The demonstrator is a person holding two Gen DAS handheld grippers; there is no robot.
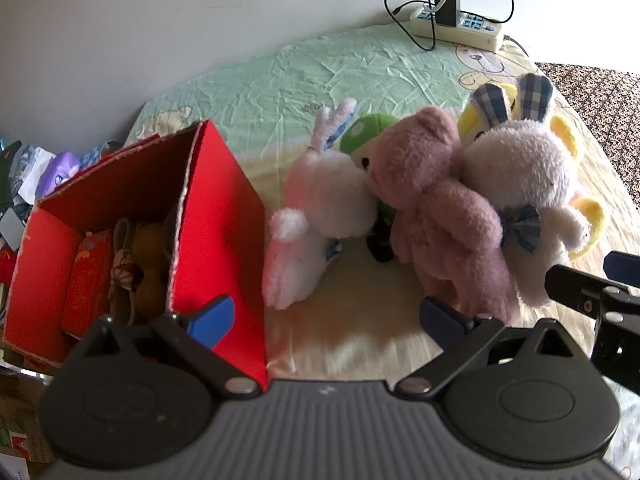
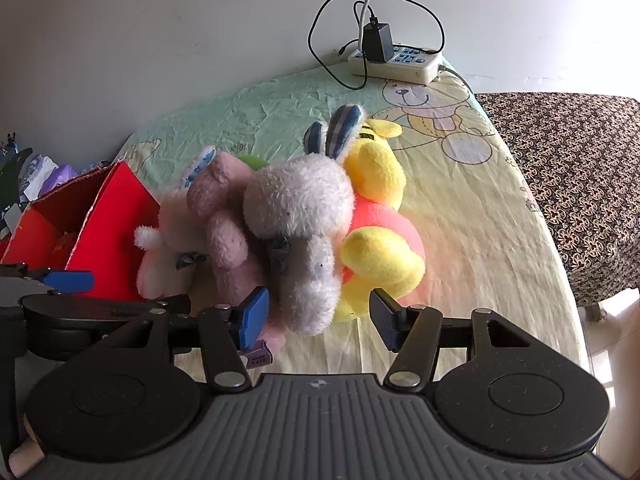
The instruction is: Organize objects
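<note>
Right wrist: grey rabbit between spread right hand-held gripper fingers.

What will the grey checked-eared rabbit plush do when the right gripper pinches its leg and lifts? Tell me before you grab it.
The grey rabbit plush looks soft and fluffy, so it will probably squash between the open right gripper and dangle limply. It seems light. It leans against the pink bear and yellow plush, so lifting may tug or topple them.

plush toys huddled together beside open red box.
</note>
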